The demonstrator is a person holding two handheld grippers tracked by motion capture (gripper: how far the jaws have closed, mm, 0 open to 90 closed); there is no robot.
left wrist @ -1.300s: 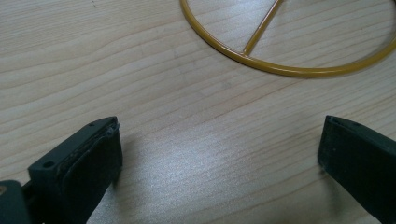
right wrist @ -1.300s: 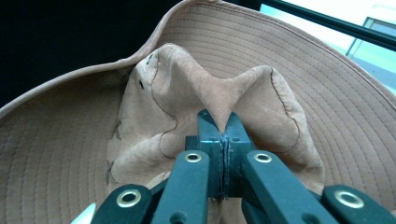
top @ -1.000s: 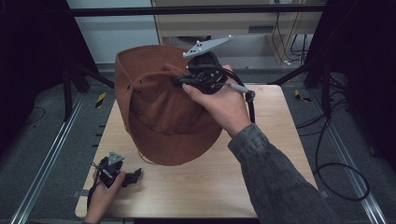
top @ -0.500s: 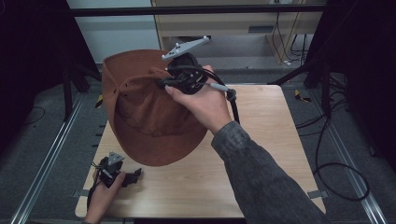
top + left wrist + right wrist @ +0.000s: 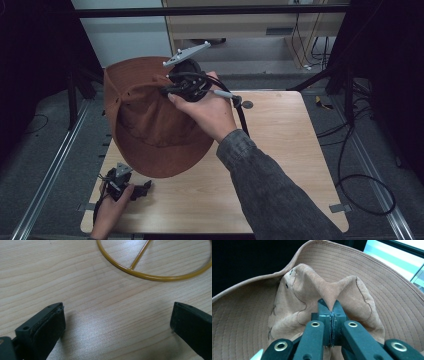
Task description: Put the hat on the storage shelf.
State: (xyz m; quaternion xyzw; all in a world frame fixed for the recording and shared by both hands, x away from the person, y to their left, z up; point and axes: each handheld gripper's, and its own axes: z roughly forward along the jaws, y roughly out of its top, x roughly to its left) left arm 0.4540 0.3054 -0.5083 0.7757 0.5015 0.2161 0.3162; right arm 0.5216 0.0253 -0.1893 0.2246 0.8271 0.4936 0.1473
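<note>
In the high view, one wide-brimmed brown suede hat (image 5: 150,125) hangs above the left of the pale wooden table (image 5: 280,165) from the right gripper (image 5: 172,90) at upper centre, hiding the tabletop beneath, and it has drifted left since half a second ago; the left gripper (image 5: 142,189) stays low at lower left. The left gripper view shows its two jaws spread wide over bare wood, with one yellow wire ring (image 5: 155,277) at the top. In the right gripper view, two jaws pinch a fold of the hat's crown at centre.
</note>
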